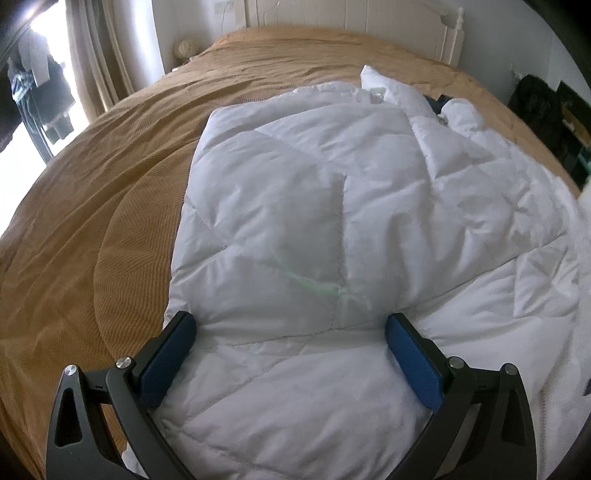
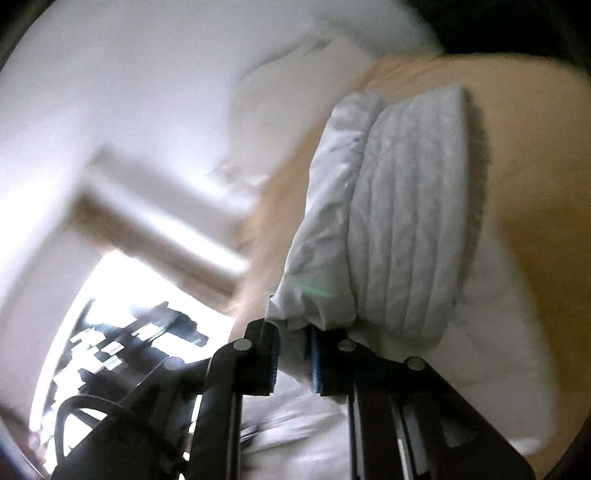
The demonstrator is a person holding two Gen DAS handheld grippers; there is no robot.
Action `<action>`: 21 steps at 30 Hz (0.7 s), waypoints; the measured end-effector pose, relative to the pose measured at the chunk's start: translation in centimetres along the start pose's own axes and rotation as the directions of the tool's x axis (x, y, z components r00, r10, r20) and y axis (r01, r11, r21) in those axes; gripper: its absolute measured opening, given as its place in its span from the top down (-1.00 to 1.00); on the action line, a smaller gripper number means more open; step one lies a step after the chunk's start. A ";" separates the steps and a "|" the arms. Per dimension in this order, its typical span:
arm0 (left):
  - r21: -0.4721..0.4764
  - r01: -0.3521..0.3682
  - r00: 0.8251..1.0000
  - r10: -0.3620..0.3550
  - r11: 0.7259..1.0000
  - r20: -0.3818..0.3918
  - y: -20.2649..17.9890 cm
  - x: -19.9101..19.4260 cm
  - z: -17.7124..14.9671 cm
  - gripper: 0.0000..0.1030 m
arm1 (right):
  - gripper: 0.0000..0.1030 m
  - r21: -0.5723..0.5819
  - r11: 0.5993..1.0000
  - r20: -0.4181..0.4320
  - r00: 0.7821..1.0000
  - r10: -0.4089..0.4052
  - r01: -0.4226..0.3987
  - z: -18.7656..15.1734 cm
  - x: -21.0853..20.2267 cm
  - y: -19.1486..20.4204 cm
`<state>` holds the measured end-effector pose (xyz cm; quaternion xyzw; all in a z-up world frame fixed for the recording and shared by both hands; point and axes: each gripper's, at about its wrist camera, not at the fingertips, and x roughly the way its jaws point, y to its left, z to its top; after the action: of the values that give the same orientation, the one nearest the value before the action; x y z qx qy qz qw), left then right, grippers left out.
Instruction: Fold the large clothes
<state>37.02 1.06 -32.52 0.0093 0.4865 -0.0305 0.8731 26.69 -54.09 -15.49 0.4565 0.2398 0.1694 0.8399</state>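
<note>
A large white quilted down jacket (image 1: 332,221) lies spread on a bed with a tan cover (image 1: 92,221). My left gripper (image 1: 290,332) is open, its blue pads (image 1: 173,354) wide apart just over the jacket's near part, holding nothing. In the right wrist view, which is tilted and blurred, my right gripper (image 2: 293,336) is shut on a bunched white part of the jacket (image 2: 314,258). A folded quilted section (image 2: 410,206) lies beyond it on the tan cover (image 2: 535,166).
A white headboard (image 1: 351,22) stands at the far end of the bed. Curtains and a bright window (image 1: 85,55) are on the left. Dark items (image 1: 543,107) stand by the bed's right side. A small round object (image 1: 186,48) sits near the far left corner.
</note>
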 end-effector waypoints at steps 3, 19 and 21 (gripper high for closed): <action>-0.058 0.137 0.991 -0.137 0.989 0.000 1.5 -1.5 0.9 -0.89 | 0.72 -0.024 0.990 -0.136 0.982 0.133 -0.137 -3.9 6.5 4.7; -0.190 0.205 0.975 -0.184 0.960 0.124 7.6 -6.4 3.4 -0.88 | -0.19 -0.279 0.955 -0.573 0.781 -0.247 0.098 -22.5 28.7 8.0; -0.156 0.236 0.966 -0.215 0.959 0.144 5.8 -7.4 3.9 -0.88 | -0.77 -0.383 0.918 -0.504 0.810 -0.300 0.102 -21.6 26.1 11.3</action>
<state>36.79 7.04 -24.23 -0.1236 0.4293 -0.0883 0.8903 35.51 -20.17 -22.52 0.2083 0.4868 0.2414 0.8132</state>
